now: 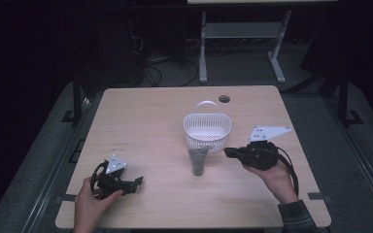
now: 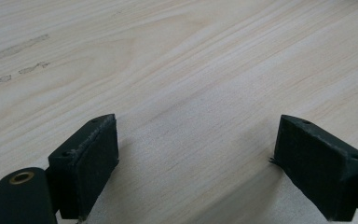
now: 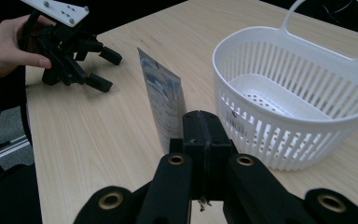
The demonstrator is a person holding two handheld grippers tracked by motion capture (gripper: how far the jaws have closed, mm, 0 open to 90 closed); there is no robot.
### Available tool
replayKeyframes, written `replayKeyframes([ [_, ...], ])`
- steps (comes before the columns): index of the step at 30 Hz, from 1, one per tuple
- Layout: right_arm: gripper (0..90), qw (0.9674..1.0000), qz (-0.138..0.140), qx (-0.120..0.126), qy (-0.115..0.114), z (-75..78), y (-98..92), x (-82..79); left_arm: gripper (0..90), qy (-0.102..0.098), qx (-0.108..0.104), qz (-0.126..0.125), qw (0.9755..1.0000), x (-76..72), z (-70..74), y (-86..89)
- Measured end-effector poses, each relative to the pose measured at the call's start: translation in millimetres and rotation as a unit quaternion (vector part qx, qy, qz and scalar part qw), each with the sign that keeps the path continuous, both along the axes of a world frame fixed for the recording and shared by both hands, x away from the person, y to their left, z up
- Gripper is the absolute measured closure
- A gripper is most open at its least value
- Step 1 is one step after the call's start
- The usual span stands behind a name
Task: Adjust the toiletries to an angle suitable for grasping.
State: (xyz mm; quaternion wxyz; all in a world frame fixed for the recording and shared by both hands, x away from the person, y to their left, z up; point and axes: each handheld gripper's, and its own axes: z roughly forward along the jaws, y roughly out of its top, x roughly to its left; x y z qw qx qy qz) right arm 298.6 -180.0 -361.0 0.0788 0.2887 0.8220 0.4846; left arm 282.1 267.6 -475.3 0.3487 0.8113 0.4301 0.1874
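A light wooden table [image 1: 150, 116] carried a white slatted plastic basket [image 1: 207, 130] with an arched handle, placed slightly right of centre toward the far half. The basket's interior, as seen in the right gripper view, held nothing.

A grey pouch [image 1: 197, 161] stood upright on the table directly on the near side of the basket, just beside its wall. In the right gripper view the pouch [image 3: 164, 105] appeared as a thin, flat, printed packet standing on edge, left of the basket [image 3: 303, 93]; contact between the two could not be determined.

The right gripper [image 1: 229, 152] was held in the person's right hand [image 1: 272, 175] at the right side of the table, jaws pointing left toward the pouch and basket, with its grey three-cornered plate uppermost. In the right gripper view its jaws were pressed fully together with no gap and nothing between them [image 3: 205, 135]. The jaw tips lay near the pouch and basket wall but gripped neither.

The left gripper [image 1: 137, 183] was held in the person's left hand [image 1: 90, 201] at the near left of the table, well apart from the pouch and basket. In the left gripper view its jaws stood wide apart over bare wood grain [image 2: 198, 144], with nothing between them. The right gripper view showed the same gripper [image 3: 106, 70] low over the table surface, its two jaws spread.

A faint scuff mark [image 2: 16, 49] was visible on the tabletop beyond the left gripper.
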Motion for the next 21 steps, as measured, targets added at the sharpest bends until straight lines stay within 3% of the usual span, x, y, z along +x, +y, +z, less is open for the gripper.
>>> replayKeyframes([
  [21,89.8,0.9996,0.029,-0.006,0.004,-3.1,36.8,14.9,12.5,-0.001,0.000,0.000,1.0000,0.0,-0.1,-0.1],
])
